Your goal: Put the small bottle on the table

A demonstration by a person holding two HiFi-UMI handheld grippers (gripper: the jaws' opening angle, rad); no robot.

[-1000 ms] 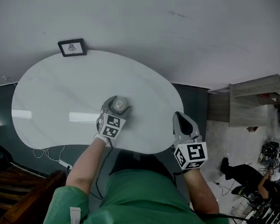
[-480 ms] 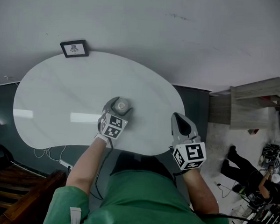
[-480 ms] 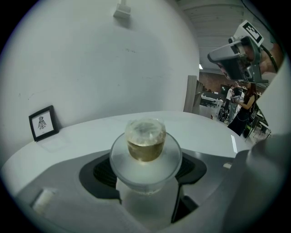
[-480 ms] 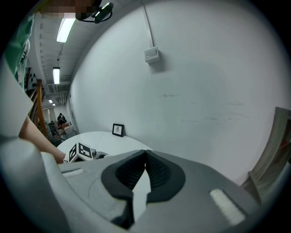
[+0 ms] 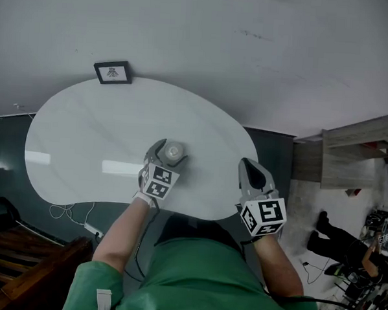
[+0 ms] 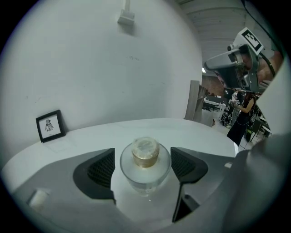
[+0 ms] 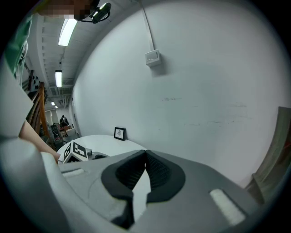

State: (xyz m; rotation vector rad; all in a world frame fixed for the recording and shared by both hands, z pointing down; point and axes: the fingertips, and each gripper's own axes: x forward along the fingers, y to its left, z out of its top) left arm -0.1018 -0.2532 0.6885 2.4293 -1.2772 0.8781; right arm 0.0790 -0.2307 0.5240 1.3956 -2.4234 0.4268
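A small clear bottle [image 5: 174, 151] with a gold cap stands upright on the white oval table [image 5: 85, 126]. My left gripper [image 5: 169, 150] straddles it from the near side. In the left gripper view the bottle [image 6: 145, 157] sits between the two dark pads [image 6: 102, 169], and the jaws are opening with a thin gap showing on each side of the glass. My right gripper [image 5: 247, 167] hovers over the table's near right edge. Its pads [image 7: 157, 169] meet at the tips, with nothing between them.
A small black-framed picture [image 5: 113, 72] leans against the white wall at the table's far left. A wooden shelf unit [image 5: 356, 150] stands to the right beyond the table. Cables [image 5: 64, 210] lie on the floor under the near left edge. A person [image 5: 335, 246] is at far right.
The left jaws have spread slightly off the bottle, which stays standing on the table. The right gripper has hardly moved. The head view has shifted a little.
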